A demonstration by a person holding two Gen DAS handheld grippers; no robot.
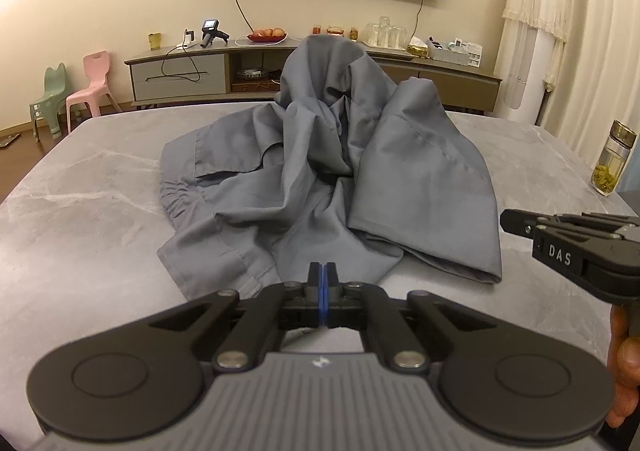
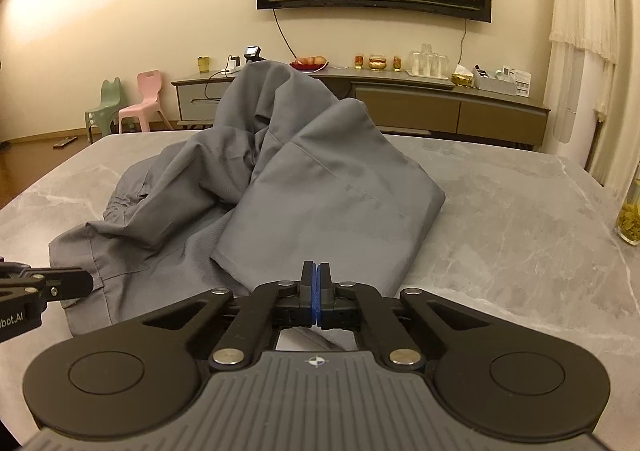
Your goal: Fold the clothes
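Note:
A crumpled grey garment (image 1: 320, 171) with a gathered waistband lies heaped on the grey marble table (image 1: 80, 211), its middle standing up in a peak. My left gripper (image 1: 324, 271) is shut, its blue pads pressed flat together just over the garment's near hem, and no cloth shows between them. In the right wrist view the garment (image 2: 300, 191) fills the centre. My right gripper (image 2: 316, 271) is also shut, pads together above the near edge of a folded flap, with no cloth seen between them. Each gripper shows in the other's view: the right gripper (image 1: 504, 221) beside the garment's right edge, the left gripper (image 2: 90, 283) at its left hem.
A glass bottle (image 1: 612, 159) with yellow-green contents stands near the table's right edge. A hand (image 1: 624, 363) holds the right gripper. Beyond the table (image 2: 520, 231) are a low sideboard (image 2: 440, 111) with glasses and fruit, and two small plastic chairs (image 2: 140, 103).

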